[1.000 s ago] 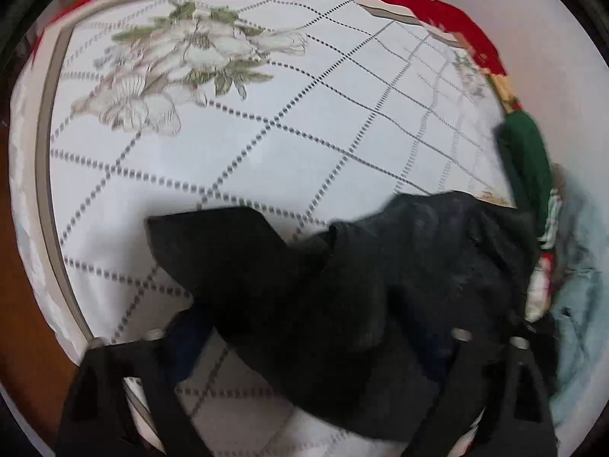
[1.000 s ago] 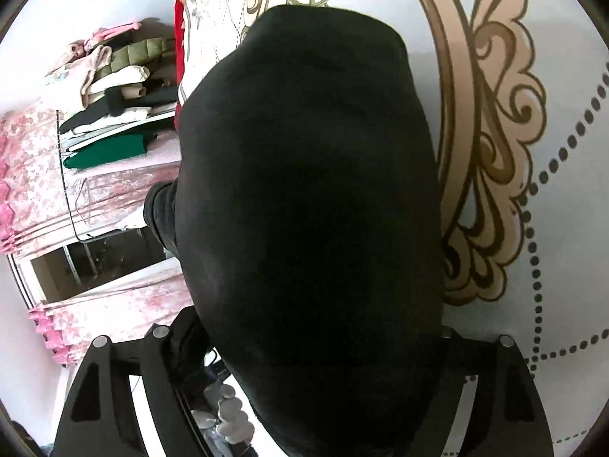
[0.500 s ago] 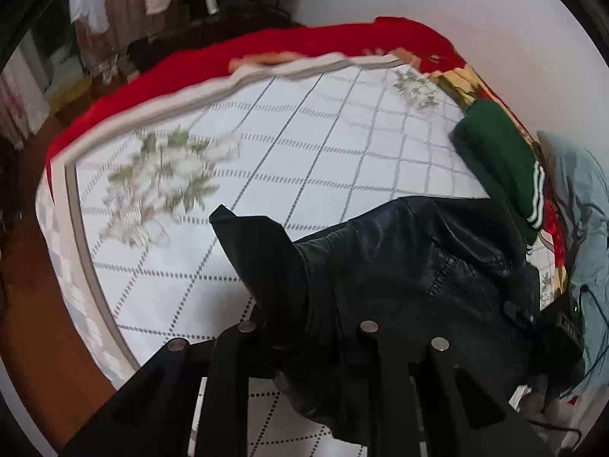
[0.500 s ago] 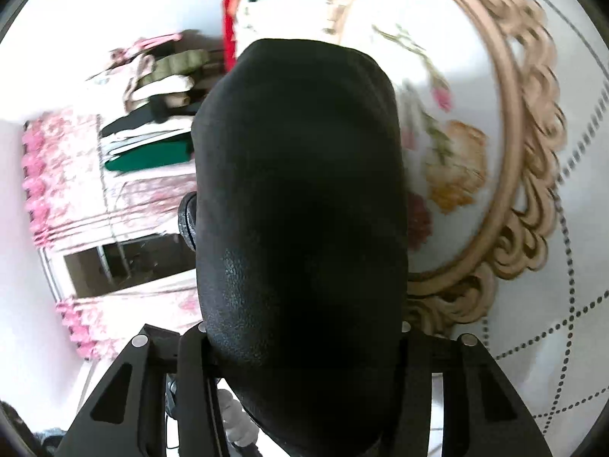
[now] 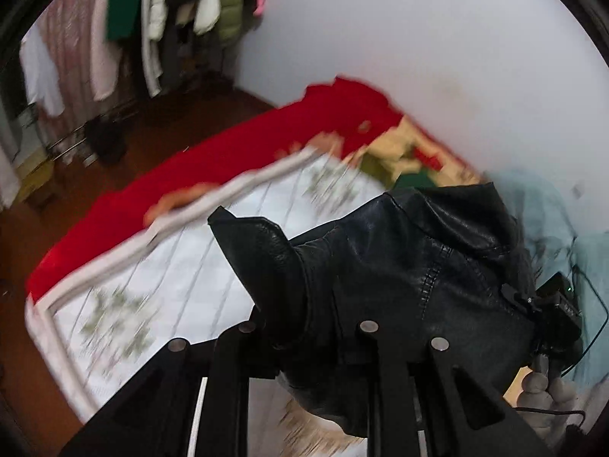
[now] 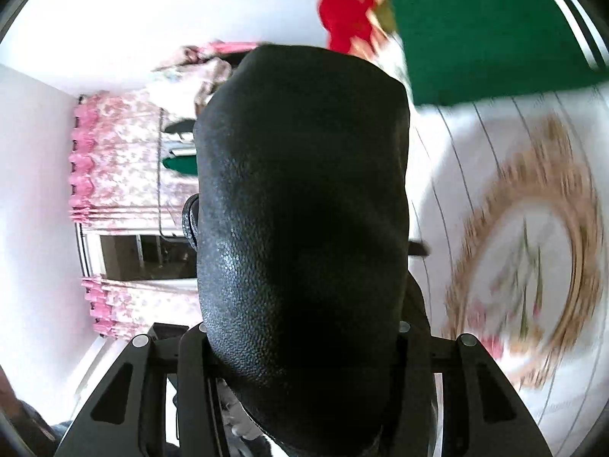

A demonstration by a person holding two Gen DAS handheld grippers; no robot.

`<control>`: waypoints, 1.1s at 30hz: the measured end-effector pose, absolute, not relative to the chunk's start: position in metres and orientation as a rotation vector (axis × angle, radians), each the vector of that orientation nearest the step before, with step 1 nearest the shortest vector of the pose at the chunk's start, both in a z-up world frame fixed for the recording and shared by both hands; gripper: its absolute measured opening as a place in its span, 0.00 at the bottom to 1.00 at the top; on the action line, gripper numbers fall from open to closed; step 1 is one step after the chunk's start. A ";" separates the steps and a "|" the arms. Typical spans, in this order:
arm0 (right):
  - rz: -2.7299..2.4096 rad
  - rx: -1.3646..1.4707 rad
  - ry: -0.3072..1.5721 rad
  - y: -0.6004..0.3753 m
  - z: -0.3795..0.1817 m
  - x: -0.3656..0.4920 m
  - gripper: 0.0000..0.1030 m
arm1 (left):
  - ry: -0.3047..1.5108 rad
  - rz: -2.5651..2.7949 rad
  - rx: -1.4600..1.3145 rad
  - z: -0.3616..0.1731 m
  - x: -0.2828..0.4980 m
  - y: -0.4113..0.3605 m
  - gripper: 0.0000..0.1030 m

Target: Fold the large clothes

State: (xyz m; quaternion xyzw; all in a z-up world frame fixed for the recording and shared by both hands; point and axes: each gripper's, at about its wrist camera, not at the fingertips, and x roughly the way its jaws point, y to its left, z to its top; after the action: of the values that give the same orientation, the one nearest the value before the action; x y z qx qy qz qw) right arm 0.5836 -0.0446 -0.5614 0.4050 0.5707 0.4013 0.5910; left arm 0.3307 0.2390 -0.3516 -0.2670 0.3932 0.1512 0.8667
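Observation:
A black leather jacket [image 5: 399, 266] is held up above the bed. My left gripper [image 5: 304, 333] is shut on a fold of the jacket near its pointed collar flap. My right gripper [image 6: 300, 337] is shut on another part of the jacket [image 6: 300, 209], whose grained leather fills the middle of the right wrist view and hides the fingertips. In the left wrist view the other gripper's body [image 5: 559, 304] shows at the jacket's right edge.
The bed has a white checked cover [image 5: 171, 259] with flower prints and a gold oval motif [image 6: 533, 251], over a red sheet [image 5: 228, 160]. A folded green garment [image 6: 487, 26] and a pale blue cloth [image 5: 552, 213] lie by the wall. A clothes rack [image 5: 163, 19] stands beyond.
Both grippers have closed on the jacket and lifted it off the bed. The views have swung upward, showing more of the room and wall.

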 end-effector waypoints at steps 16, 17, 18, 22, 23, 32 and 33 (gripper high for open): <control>0.610 1.009 1.321 -0.196 -0.631 0.896 0.49 | 0.915 0.031 -0.516 -0.464 0.679 0.184 0.16; 0.568 0.996 1.337 -0.203 -0.645 0.900 0.49 | 0.947 0.028 -0.506 -0.478 0.689 0.178 0.16; 0.532 0.987 1.351 -0.212 -0.656 0.905 0.50 | 0.976 0.033 -0.487 -0.492 0.698 0.172 0.16; 0.469 0.922 1.363 -0.206 -0.651 0.910 0.67 | 1.014 0.036 -0.477 -0.514 0.705 0.176 0.22; 0.438 0.849 1.371 -0.201 -0.642 0.910 0.74 | 1.019 0.029 -0.464 -0.514 0.706 0.177 0.22; -0.005 0.171 1.249 -0.166 -0.576 0.850 1.00 | 1.028 0.106 -0.204 -0.483 0.688 0.165 0.91; -0.063 0.121 1.235 -0.162 -0.572 0.833 1.00 | 1.022 0.108 -0.190 -0.481 0.685 0.165 0.91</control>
State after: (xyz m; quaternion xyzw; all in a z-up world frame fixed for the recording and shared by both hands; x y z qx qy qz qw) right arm 0.8326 -0.1616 -0.5718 0.0568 0.5787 -0.0293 0.8131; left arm 0.6853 0.1649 -0.4811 -0.0909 0.4879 0.0515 0.8666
